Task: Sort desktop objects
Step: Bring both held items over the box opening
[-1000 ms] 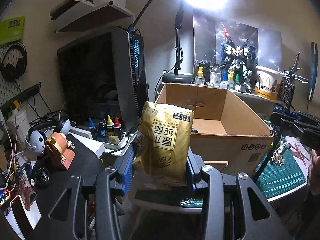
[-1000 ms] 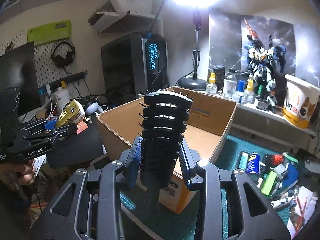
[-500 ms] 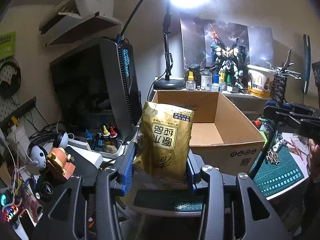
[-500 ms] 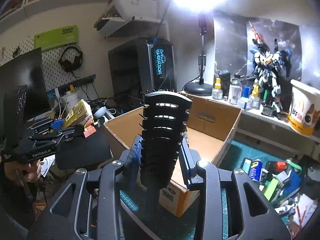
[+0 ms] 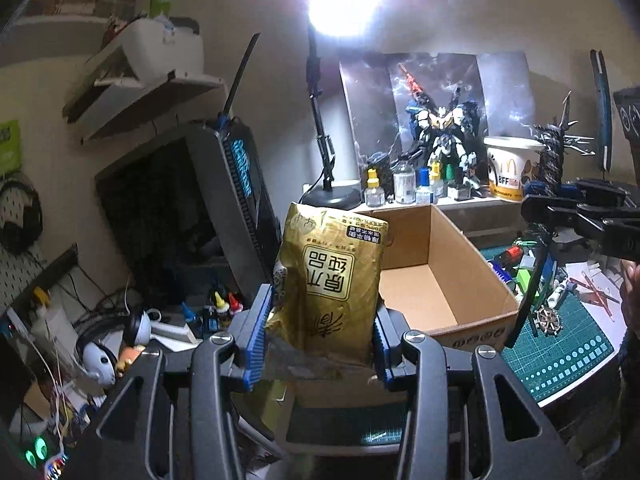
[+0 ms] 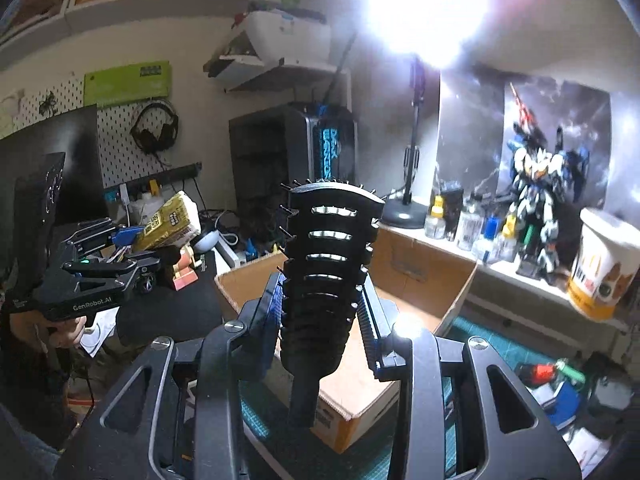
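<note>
While the gold foil pouch point(image 5: 332, 284) is clamped upright between the blue pads of the left gripper point(image 5: 320, 340), it is held in the air in front of the open cardboard box point(image 5: 472, 280). A black vented hairbrush point(image 6: 324, 276) is gripped by the right gripper point(image 6: 324, 320), head up, above what appears to be the box's near edge. Clutter lies on the green cutting mat point(image 5: 560, 360).

Pouch point(image 5: 330, 280): glossy gold foil, creased. Brush point(image 6: 326, 264): matt black plastic, ribbed. Box point(image 5: 444, 280): plain brown cardboard, matt. Mat point(image 5: 560, 356): green, gridded, dull.
</note>
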